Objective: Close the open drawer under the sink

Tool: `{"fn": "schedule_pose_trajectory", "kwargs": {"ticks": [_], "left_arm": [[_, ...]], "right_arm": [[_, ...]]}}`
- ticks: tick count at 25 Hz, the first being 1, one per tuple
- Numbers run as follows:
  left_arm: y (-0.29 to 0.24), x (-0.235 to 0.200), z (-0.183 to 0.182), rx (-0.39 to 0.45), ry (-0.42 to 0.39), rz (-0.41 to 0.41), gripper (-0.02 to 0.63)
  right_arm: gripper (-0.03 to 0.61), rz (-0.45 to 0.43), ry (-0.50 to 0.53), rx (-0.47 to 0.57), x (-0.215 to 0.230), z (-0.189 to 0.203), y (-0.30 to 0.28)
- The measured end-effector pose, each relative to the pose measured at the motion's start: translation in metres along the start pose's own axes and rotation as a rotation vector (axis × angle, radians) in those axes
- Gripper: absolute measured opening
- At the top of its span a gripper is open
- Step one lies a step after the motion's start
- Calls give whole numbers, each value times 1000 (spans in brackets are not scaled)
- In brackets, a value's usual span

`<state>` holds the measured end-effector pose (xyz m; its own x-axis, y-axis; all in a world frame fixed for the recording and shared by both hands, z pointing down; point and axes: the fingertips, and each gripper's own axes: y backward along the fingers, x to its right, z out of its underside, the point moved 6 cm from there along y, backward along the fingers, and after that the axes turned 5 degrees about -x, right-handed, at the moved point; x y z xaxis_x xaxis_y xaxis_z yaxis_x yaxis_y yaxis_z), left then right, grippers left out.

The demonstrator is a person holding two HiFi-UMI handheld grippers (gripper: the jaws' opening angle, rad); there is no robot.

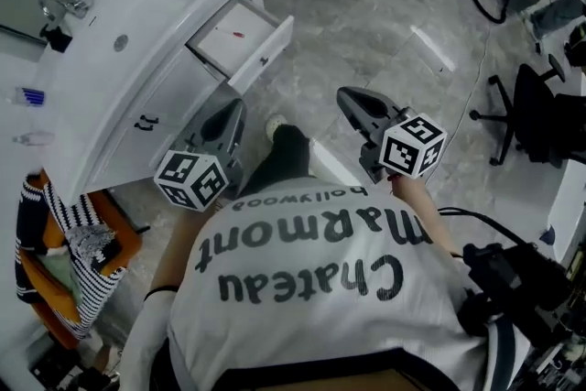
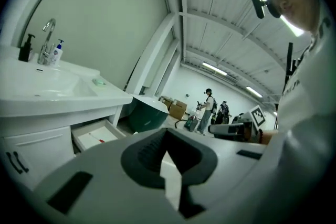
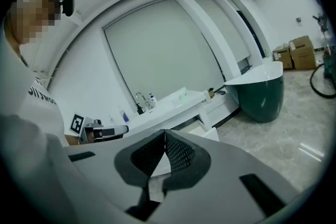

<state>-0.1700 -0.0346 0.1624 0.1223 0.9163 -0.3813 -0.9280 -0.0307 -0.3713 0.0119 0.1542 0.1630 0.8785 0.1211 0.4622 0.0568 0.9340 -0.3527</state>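
Gaping open, drawer sits ahead of left hand-held gripper.

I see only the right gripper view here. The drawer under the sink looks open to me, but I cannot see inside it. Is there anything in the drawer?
Observer: Yes. In the head view the drawer is pulled out, and one small red item lies on its white bottom.
Operator: Is the left gripper holding something?
Observer: No. In the left gripper view the left gripper has its jaws together, with nothing between them.
Operator: Which gripper is closer to the drawer front?
Observer: In the head view the left gripper is closer. The right gripper is farther to the right, over the floor.
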Motion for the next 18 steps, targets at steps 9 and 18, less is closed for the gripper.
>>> {"fn": "schedule_pose_trajectory", "kwargs": {"ticks": [9, 18], "left_arm": [[-48, -54, 21, -11, 90, -79, 8], [-121, -75, -3, -21, 36, -143, 8]], "right_arm": [[11, -136, 74, -159, 51, -44, -72], [11, -208, -74, -137, 108, -74, -118]]}}
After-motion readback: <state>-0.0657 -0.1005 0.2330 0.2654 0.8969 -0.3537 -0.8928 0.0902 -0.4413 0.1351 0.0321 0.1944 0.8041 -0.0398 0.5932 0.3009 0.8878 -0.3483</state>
